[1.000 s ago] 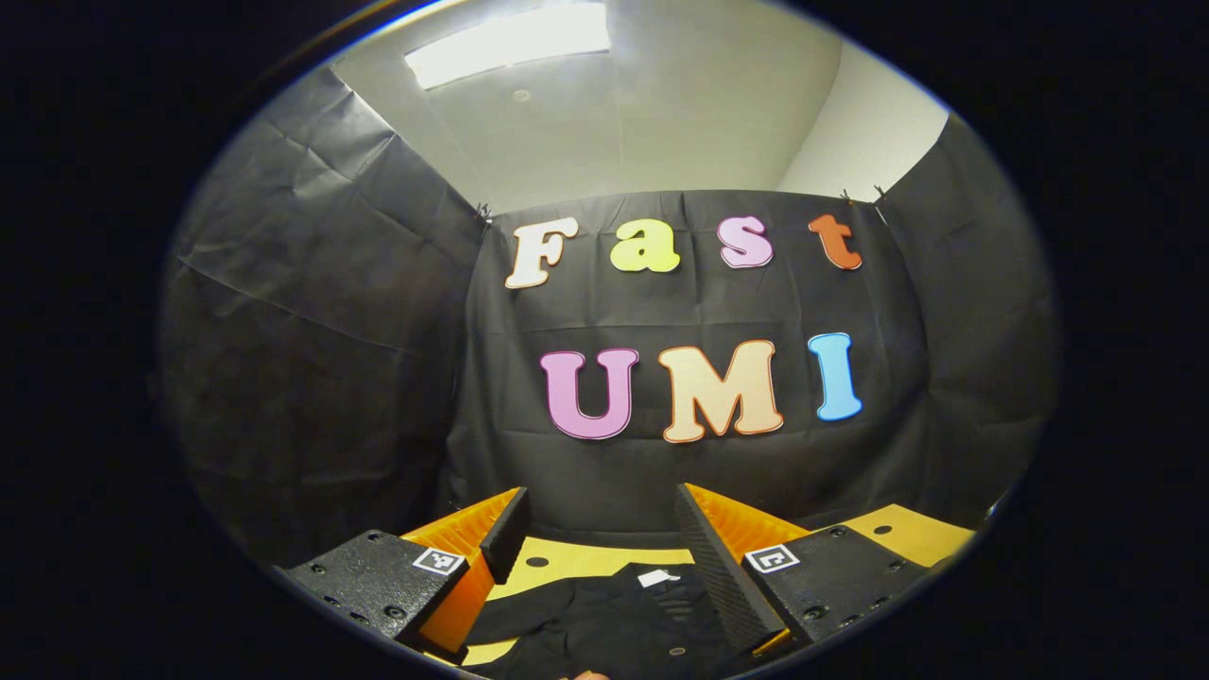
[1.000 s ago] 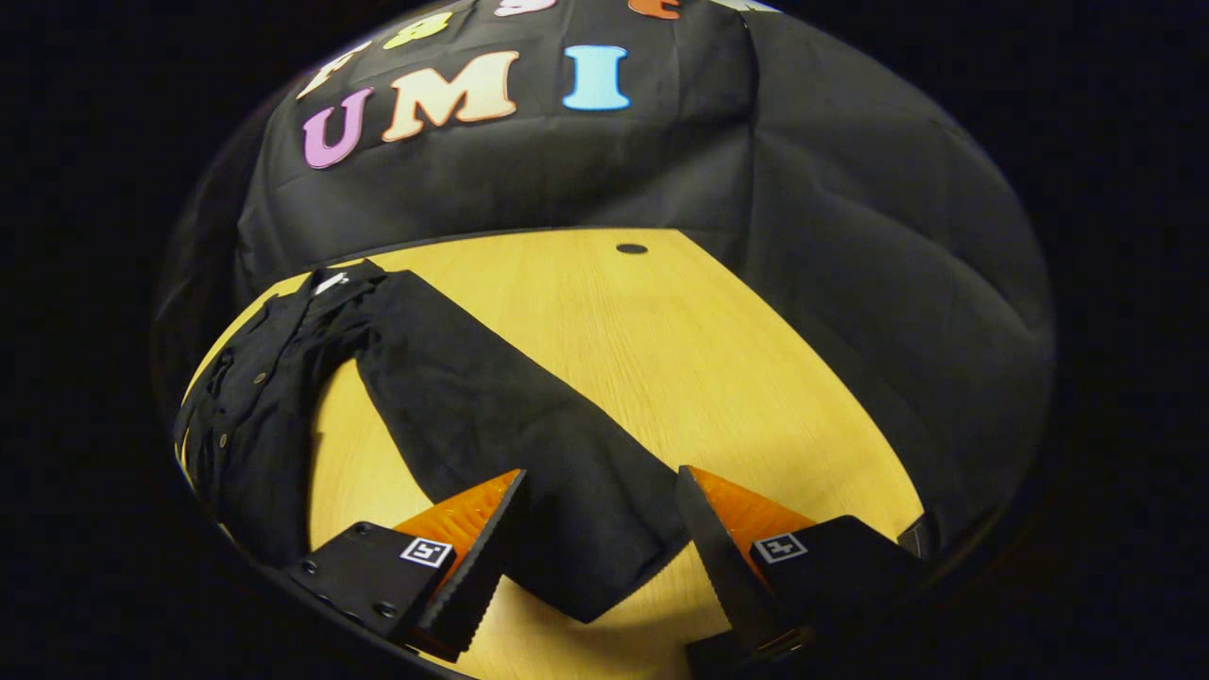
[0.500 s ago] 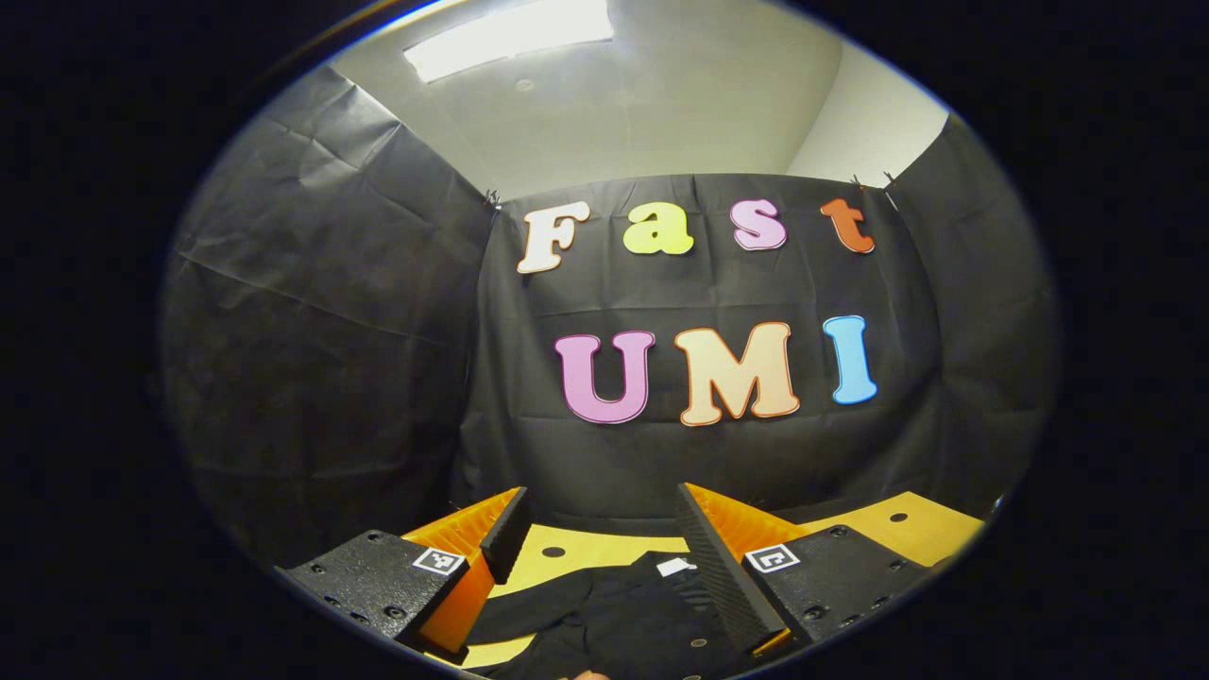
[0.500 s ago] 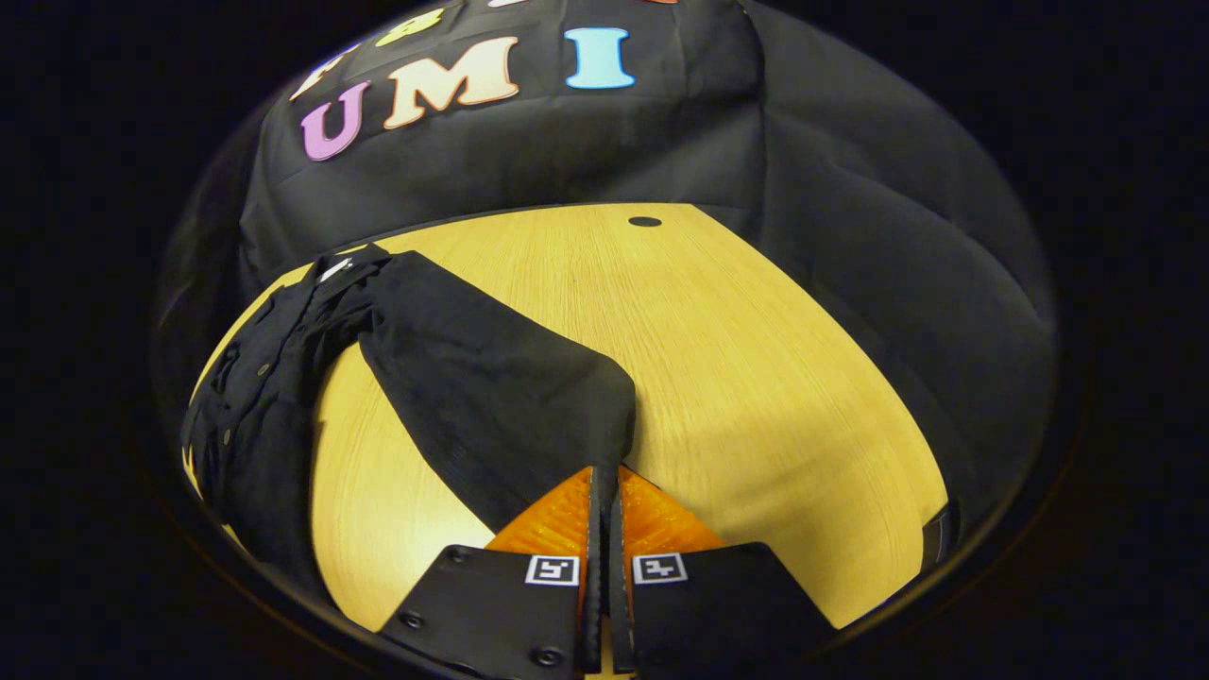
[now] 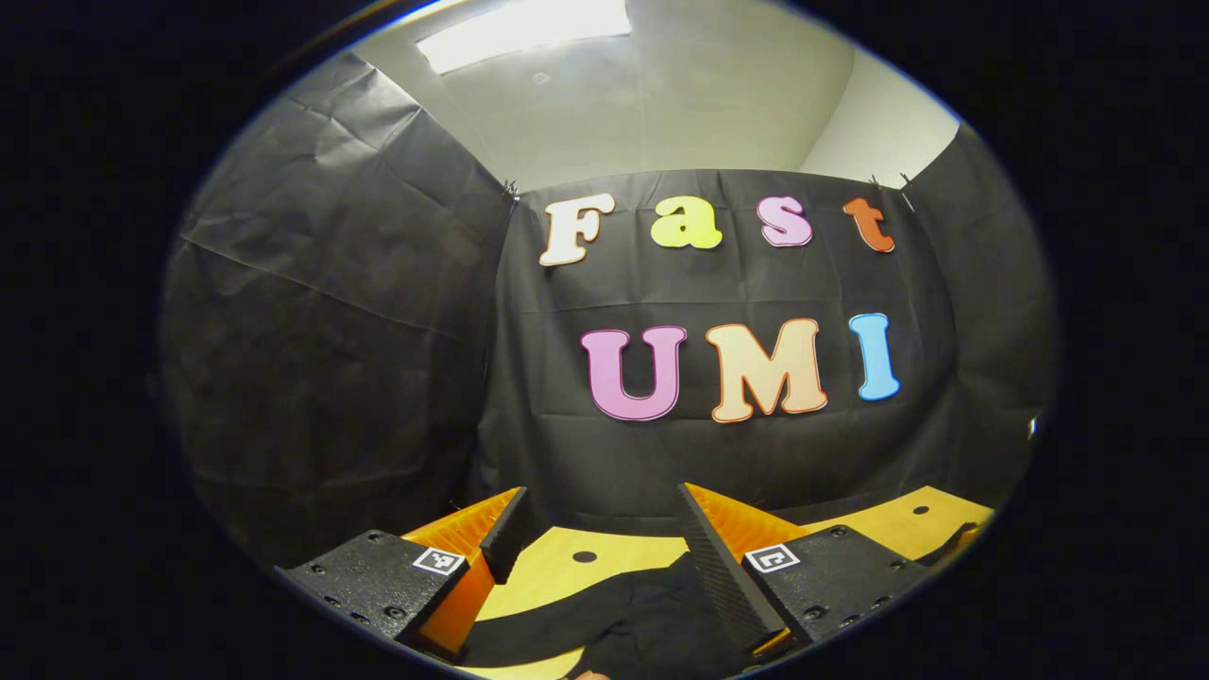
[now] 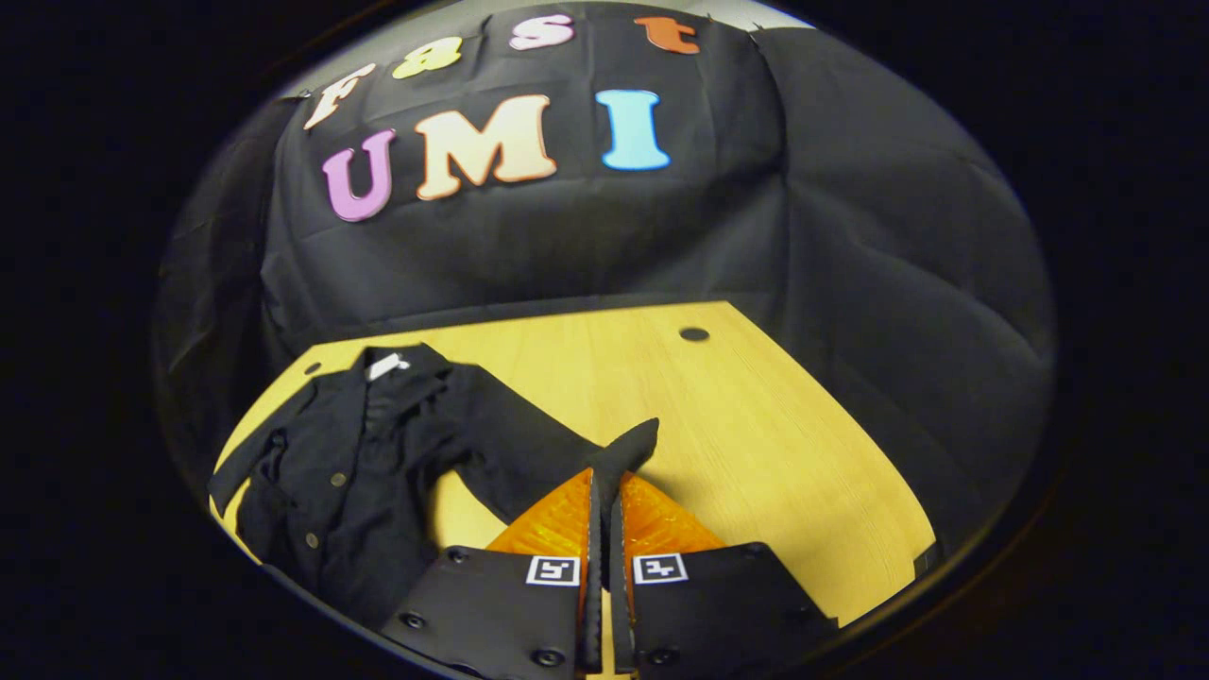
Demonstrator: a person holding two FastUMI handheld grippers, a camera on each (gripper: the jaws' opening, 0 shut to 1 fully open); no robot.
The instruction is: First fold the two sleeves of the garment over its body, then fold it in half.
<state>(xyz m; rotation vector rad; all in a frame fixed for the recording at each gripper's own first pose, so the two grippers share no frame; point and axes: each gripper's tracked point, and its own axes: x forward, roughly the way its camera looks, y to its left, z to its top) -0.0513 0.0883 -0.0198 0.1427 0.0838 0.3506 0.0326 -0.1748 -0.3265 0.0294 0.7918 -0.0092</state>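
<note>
**Right gripper pinches a sleeve of the black garment above the table**

A wooden table (image 6: 756, 444) with a pale yellow top spreads across the right gripper view, backed by the booth's black cloth wall (image 6: 850, 236). A small dark round hole (image 6: 693, 333) sits in the tabletop near its far edge.

A black buttoned garment (image 6: 331, 472) lies on the left part of the table, its collar toward the wall and a white tag (image 6: 385, 365) at the neck. 1 sleeve (image 6: 529, 449) runs from the garment's shoulder toward the camera and to the right.

The right gripper (image 6: 604, 491) has its 2 fingers pressed together on the end of that sleeve; the cuff pokes up past the fingertips, raised off the wood.

In the left gripper view, the left gripper (image 5: 600, 529) has its 2 fingers spread wide apart, holding nothing. Black fabric of the garment (image 5: 623, 614) lies on the table (image 5: 557, 567) beneath and between them. The camera faces the wall (image 5: 331, 331), with a white ceiling and a bright ceiling light (image 5: 524, 24) above.
</note>
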